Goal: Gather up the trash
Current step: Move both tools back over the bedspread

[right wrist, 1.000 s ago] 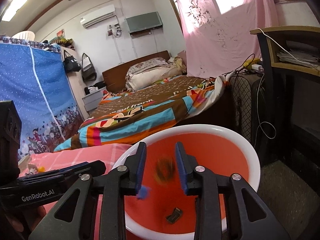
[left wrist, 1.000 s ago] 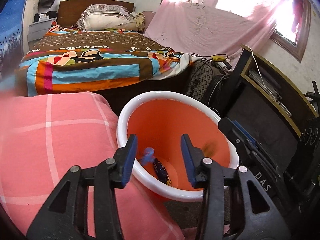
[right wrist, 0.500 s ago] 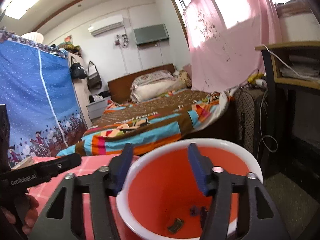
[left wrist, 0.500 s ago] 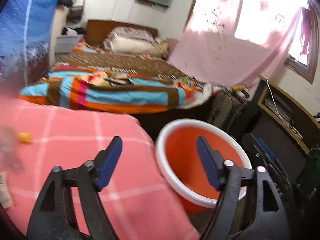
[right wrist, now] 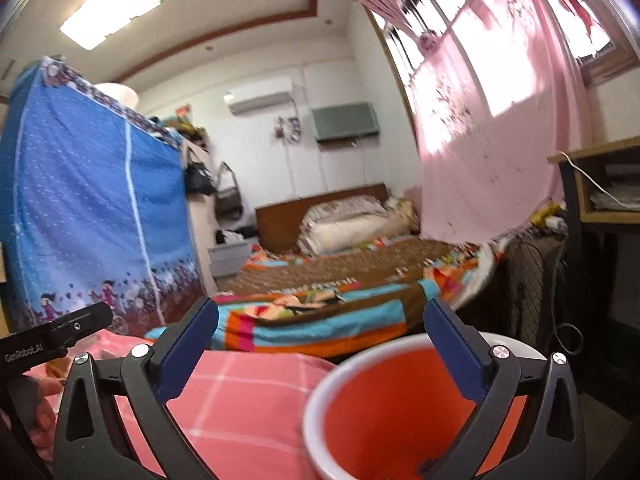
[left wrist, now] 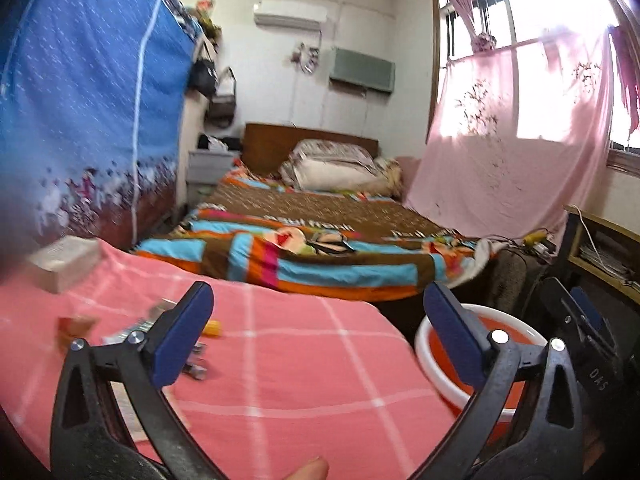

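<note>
My left gripper [left wrist: 318, 308] hangs over the pink checked cloth [left wrist: 304, 364]; its jaws are opening wide with nothing between them. Small trash lies on the cloth at the left: a yellow bit [left wrist: 213, 328], a blurred orange piece [left wrist: 76, 326], silvery wrappers [left wrist: 130, 332] and dark scraps [left wrist: 195, 369]. The orange bin with a white rim [left wrist: 425, 346] stands low at the cloth's right edge. My right gripper [right wrist: 322, 320] is above the bin [right wrist: 316, 400]; its jaws are opening too and hold nothing. A dark scrap [right wrist: 425, 466] lies inside the bin.
A white box [left wrist: 64, 258] sits at the cloth's far left. Beyond the cloth is a bed with a striped blanket [left wrist: 320, 256], a blue fabric wardrobe [left wrist: 80, 120] to the left, and a desk with cables [right wrist: 592, 200] to the right. A hand [right wrist: 40, 400] holds the left gripper's handle.
Both grippers went from nearly shut to wide open and small trash fell into the bin. The left one swung left from the bin to over the cloth. The right one rose and tilted up.
</note>
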The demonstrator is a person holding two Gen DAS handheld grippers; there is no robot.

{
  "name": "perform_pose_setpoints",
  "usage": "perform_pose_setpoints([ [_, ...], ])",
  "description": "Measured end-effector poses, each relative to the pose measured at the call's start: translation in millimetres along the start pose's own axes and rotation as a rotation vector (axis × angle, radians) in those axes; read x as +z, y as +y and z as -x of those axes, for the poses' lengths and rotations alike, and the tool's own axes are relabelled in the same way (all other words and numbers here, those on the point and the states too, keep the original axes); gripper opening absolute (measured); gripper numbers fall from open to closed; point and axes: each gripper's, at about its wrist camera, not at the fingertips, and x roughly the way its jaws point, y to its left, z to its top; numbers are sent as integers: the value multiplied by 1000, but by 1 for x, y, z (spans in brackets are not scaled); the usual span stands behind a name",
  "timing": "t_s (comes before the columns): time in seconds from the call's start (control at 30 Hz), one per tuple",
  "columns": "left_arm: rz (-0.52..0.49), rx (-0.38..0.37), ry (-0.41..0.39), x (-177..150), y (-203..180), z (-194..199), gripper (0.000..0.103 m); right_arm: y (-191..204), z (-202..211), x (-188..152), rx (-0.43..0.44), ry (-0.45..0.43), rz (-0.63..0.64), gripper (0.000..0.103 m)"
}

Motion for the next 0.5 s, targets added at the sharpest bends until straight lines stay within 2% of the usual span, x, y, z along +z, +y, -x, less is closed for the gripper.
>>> perform_pose_setpoints([
  [0.23,-22,85,-70,0,29,28,103,39,8,0,100,-63,43,103],
  [0.5,19,169,-108,0,85,58,103,84,12,-7,202,-95,83,103],
])
